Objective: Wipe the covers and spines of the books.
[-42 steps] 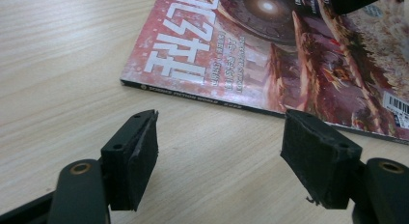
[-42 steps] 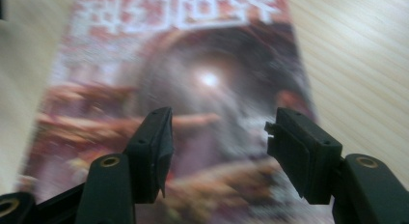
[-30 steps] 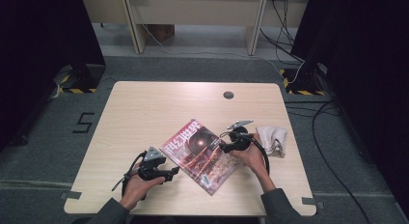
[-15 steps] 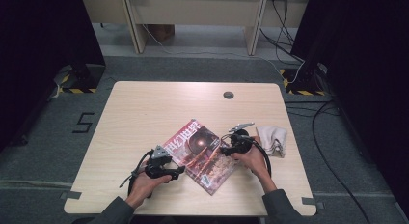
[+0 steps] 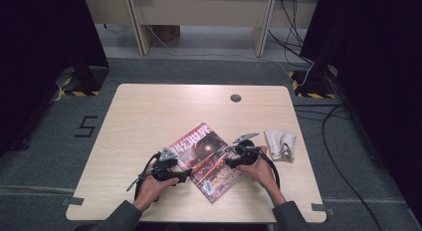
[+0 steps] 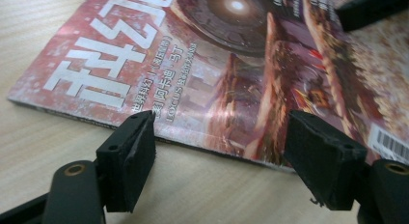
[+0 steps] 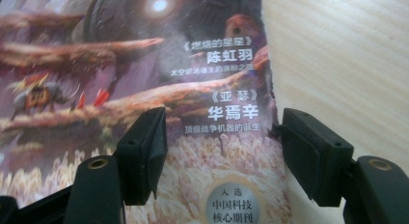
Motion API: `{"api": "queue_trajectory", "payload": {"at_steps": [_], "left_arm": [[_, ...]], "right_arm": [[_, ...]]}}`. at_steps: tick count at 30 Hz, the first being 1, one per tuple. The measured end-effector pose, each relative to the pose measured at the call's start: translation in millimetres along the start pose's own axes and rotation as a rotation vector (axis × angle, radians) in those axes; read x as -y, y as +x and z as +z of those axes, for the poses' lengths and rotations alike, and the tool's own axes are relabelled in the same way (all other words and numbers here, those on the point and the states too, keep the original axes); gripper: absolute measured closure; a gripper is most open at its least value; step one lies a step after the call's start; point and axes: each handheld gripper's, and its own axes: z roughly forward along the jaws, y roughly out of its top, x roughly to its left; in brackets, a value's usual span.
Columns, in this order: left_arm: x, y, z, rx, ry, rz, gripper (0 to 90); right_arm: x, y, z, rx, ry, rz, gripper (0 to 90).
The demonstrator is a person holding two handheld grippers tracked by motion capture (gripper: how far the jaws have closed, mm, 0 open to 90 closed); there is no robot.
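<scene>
- This is a lab or recording room, set up around one plain wooden table [image 5: 149, 116].
- Grey carpet [image 5: 209, 66] lies all round the table, with a "5" [image 5: 85, 126] marked on it left of the table.
- Black curtains [image 5: 45, 37] hang to the left and right of the table, closing it in.
- Beyond the table stands a pale bench [image 5: 199, 12], with wall sockets above it and cables [image 5: 308, 66] running down to the floor.
- Yellow-black hazard tape [image 5: 74, 93] marks stand bases near the table's far corners.
- Tape strips [image 5: 72, 201] fix the table's near corners to the carpet.
</scene>
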Motion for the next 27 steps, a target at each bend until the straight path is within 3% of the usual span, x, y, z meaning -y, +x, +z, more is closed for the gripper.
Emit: {"api": "queue_trajectory", "payload": {"at_steps": [12,27], "left_arm": [[-13.9,19.3,11.2,-0.055,0.003,0.0,24.2],[-23.0,34.0,20.0,-0.034,0.003,0.046,21.8]], "right_arm": [[8.3,33.8,-5.1,0.012,0.028,-0.068,30.7],[18.9,61.6,-9.2,-0.016,0.043,-0.107,26.5]]}}
